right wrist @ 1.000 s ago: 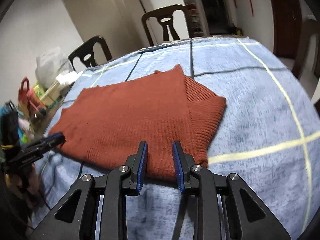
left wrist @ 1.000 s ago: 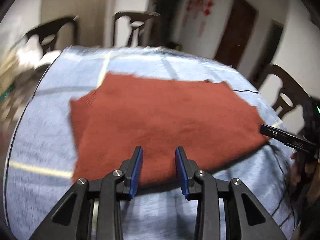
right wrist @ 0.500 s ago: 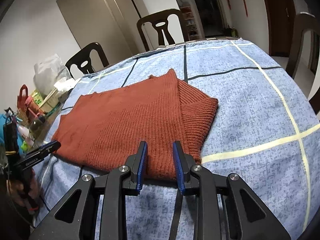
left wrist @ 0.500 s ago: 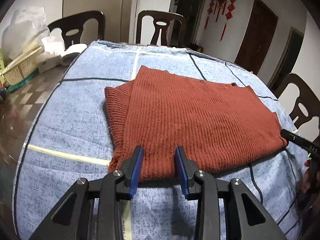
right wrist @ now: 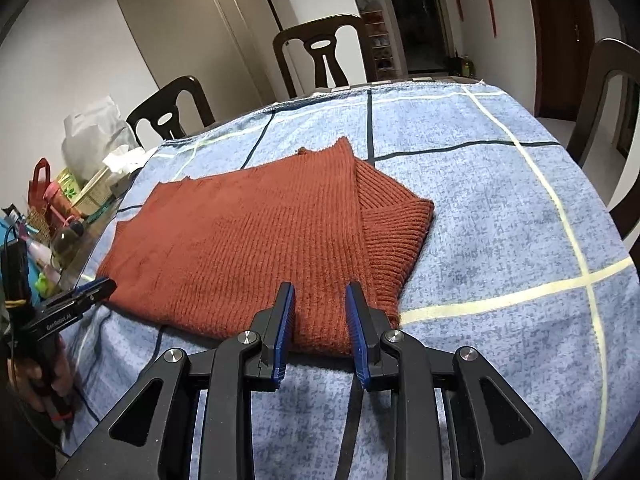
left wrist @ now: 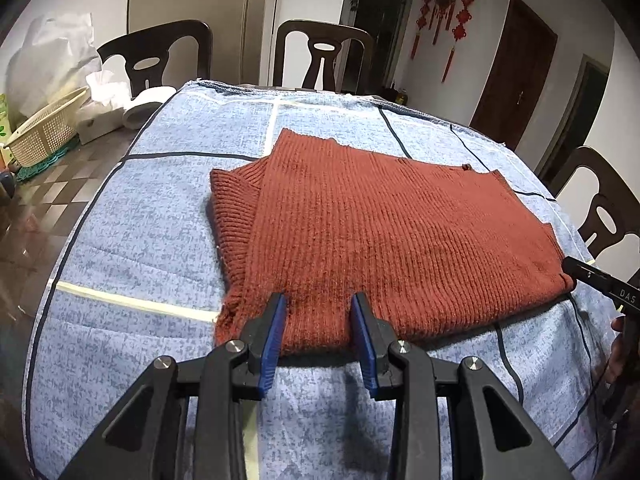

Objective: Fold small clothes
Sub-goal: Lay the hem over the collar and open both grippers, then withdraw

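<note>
Closest in the left wrist view, the left gripper [left wrist: 319, 332] hangs at the near edge of the rust-red knitted sweater [left wrist: 384, 232]. Its blue pads [left wrist: 272, 340] stand apart, open, with the sweater's edge between them, and I cannot tell if they touch it. The right wrist view shows the right gripper [right wrist: 320, 320] the same way, open, over the near edge by the sweater's folded ribbed part [right wrist: 394, 220].

The sweater lies folded flat on the blue checked cloth [left wrist: 152, 216] that covers the tabletop.

Each view shows the other gripper from the side: the right one pokes in at the sweater's corner in the left view, and the left one, with a hand [right wrist: 52, 380] around it, sits at the other corner in the right view.

Farther off, only the left view shows a cream basket [left wrist: 44, 132] and red hanging knots [left wrist: 444, 4] on the wall. Only the right view shows bottles [right wrist: 56, 208] at the table's side. Dark chairs [right wrist: 324, 56] stand behind.
</note>
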`<state>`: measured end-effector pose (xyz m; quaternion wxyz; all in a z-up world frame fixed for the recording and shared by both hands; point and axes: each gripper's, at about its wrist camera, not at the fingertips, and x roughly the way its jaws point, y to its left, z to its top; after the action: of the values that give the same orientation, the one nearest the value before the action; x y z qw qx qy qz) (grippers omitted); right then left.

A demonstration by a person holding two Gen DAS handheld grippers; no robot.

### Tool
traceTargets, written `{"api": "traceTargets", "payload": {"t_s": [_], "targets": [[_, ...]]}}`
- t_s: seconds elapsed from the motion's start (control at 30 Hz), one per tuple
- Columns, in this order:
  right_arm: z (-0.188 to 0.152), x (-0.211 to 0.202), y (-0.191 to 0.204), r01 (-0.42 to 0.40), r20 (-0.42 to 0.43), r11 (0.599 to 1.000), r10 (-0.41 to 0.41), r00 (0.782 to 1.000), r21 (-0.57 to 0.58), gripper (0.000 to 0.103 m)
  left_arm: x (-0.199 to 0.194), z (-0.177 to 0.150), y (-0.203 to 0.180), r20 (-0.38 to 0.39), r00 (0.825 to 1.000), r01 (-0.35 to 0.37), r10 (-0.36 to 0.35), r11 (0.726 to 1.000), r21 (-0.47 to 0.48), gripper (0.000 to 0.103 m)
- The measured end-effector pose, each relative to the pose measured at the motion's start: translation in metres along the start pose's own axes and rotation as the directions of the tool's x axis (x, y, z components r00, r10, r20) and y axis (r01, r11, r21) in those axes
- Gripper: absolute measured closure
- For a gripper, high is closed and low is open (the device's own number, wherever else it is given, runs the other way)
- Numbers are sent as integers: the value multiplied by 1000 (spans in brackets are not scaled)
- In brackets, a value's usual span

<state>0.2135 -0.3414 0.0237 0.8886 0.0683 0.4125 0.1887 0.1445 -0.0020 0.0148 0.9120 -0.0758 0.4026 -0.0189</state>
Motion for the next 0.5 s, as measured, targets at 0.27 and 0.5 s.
{"api": "traceTargets", "payload": {"t_s": [0.27,0.5], "targets": [[1,-12,4,14,28,1000,-13,1000,-9,76,-17,5,6,45,998,51,-50,998,-26,67],[5,6,-1,40,2,999,-40,999,5,76,-5,16,24,35,997,70,-67,995,-74,67]]}}
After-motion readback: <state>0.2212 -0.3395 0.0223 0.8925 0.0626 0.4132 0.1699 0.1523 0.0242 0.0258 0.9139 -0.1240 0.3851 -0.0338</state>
